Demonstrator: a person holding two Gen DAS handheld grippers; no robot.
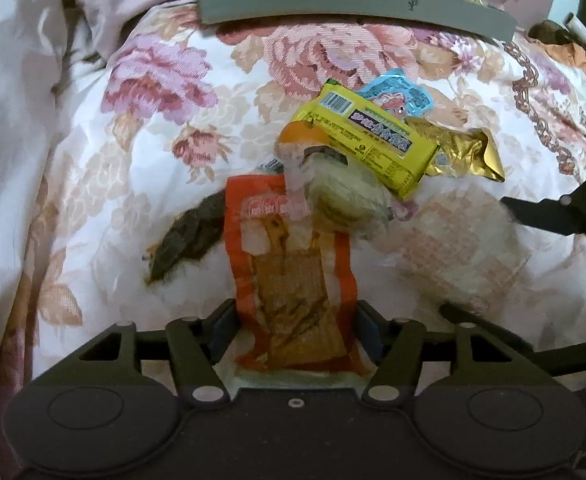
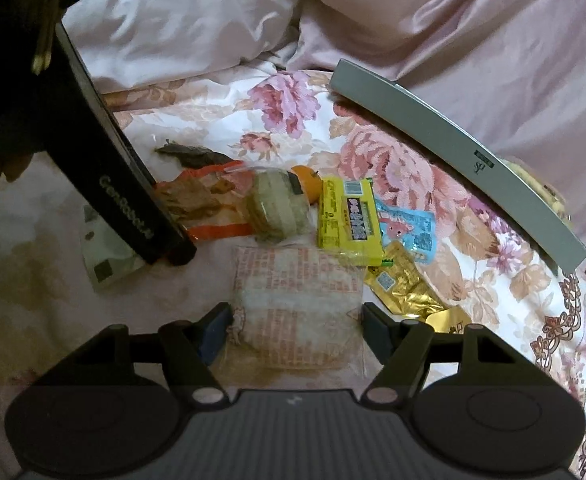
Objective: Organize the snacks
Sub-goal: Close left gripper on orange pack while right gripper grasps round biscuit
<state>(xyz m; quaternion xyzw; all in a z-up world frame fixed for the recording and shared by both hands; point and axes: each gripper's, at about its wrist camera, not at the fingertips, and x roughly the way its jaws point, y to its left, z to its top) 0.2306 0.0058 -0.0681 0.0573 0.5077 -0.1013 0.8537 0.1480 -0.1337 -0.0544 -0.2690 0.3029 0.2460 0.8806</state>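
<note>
Left gripper (image 1: 297,330) is straddling orange pouch (image 1: 293,280) on the quilt (image 1: 153,140), jaws half-open, contact unclear; right gripper (image 2: 295,330) likewise around pale packet (image 2: 297,292). Squeeze w/ pads centred before lifting toward grey tray (image 1: 353,8)

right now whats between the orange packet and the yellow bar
A clear-wrapped round cake lies between the orange packet and the yellow bar, with an orange fruit behind it. The right wrist view shows it best.

Grey tray (image 1: 357,0) contents mostly hidden
</note>
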